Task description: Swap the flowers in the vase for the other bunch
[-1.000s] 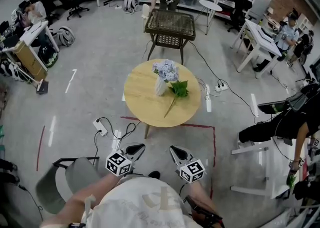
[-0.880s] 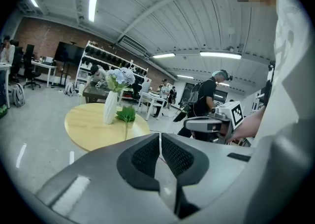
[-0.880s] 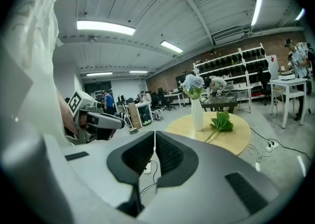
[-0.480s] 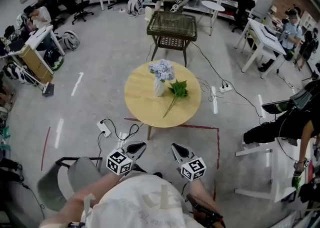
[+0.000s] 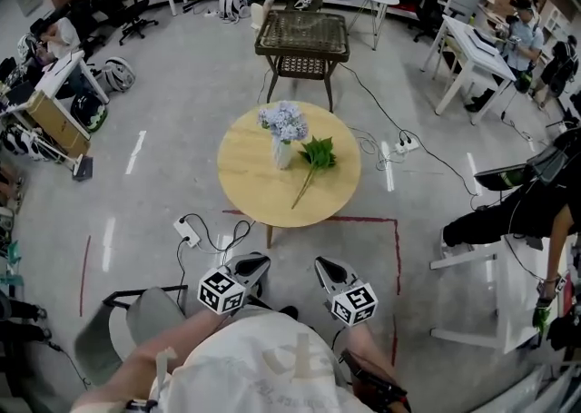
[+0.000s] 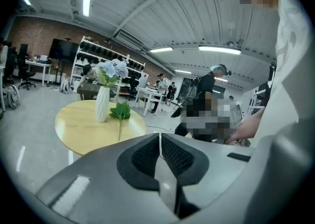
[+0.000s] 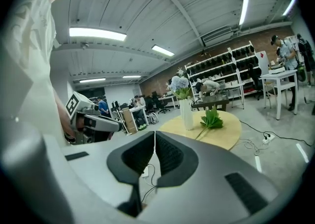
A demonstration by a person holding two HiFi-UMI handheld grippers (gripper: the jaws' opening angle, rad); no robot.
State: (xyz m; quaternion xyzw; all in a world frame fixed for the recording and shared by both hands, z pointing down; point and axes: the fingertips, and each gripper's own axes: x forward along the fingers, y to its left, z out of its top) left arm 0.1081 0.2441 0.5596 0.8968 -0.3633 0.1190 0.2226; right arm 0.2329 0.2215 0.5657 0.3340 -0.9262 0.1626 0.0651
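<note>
The white vase [image 5: 282,154] stands upright near the middle of the round wooden table [image 5: 238,186] and holds pale blue flowers [image 5: 282,120]. Just to its right in the head view, the other bunch [image 5: 315,157] lies flat on the tabletop. Its leafy head is by the vase; it looks all green, though any blooms may be too small to see. Well short of the table, the left gripper [image 5: 260,261] and right gripper [image 5: 323,266] both have their jaws pressed together, empty.

The round desk [image 5: 254,182] is pale, smooth wood. The white vase [image 5: 282,156] looks matt; the grey floor [image 5: 172,112] is glossy.
</note>
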